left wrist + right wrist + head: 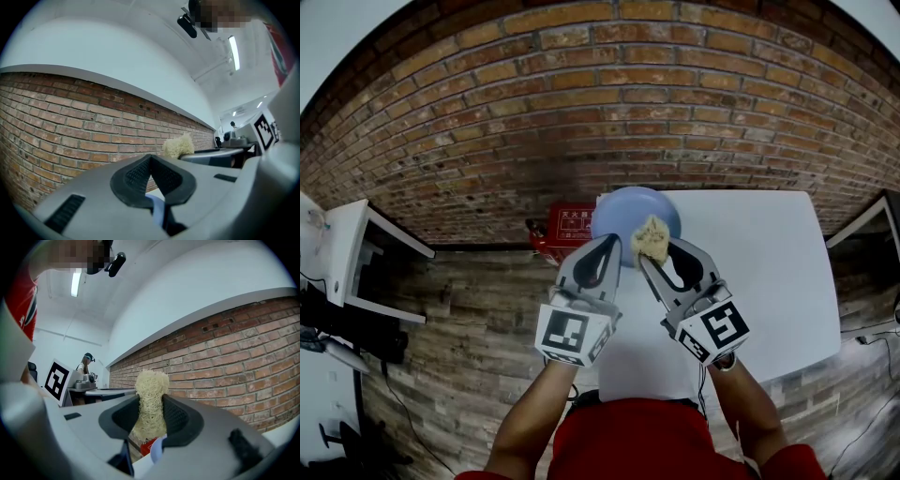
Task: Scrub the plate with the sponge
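Right tongs (659, 251) pinch the sponge (653, 238); left tongs (607, 242) are pressed together, empty. The plate (628, 208) lies on the table (769, 272), below and beyond both tips. The sponge looks raised off it, so scrubbing is apparently not yet done.

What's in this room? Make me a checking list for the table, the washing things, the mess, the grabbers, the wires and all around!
Surface: white table, nothing seen on it.
Job's things: blue plate at the table's far left corner; yellowish sponge in front of it.
Clutter: red box on the floor by the wall.
Grippers: left gripper shut on the plate's rim; right gripper shut on the sponge.
Cables: dark cable on the floor, left.
Surroundings: brick wall, wooden floor, white desk at left.
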`<state>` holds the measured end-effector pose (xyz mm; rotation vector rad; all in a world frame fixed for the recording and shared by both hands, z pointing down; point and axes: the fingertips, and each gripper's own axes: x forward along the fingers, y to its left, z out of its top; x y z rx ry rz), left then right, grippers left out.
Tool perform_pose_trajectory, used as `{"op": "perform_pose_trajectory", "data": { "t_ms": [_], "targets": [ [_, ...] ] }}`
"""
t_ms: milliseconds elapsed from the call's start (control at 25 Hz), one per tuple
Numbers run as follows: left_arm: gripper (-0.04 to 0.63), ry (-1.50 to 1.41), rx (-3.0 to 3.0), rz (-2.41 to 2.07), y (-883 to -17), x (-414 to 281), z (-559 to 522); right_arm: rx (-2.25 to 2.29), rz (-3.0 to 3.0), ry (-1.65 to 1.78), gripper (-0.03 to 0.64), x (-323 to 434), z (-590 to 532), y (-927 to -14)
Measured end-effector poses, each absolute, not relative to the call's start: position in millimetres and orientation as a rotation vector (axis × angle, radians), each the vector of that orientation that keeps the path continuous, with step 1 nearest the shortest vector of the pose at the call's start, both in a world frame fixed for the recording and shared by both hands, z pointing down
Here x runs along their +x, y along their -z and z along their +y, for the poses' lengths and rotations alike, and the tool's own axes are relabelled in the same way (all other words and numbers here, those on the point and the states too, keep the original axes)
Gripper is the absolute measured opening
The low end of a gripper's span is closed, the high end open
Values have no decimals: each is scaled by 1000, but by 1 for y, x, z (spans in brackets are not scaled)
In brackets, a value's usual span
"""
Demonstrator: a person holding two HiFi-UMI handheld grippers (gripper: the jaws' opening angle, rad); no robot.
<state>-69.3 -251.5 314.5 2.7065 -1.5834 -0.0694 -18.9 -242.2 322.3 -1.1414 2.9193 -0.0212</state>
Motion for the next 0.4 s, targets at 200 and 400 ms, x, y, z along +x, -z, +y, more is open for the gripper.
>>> {"op": "perform_pose_trajectory", "data": {
  "t_ms": [200, 400],
  "targets": [
    [13, 66, 2707, -1584, -315, -70, -253, -1139, 2918, 20, 152, -19, -243, -321],
    [14, 63, 2704, -1587, -317, -71, -255, -1142, 2918, 20, 152, -19, -245, -322]
  ]
}}
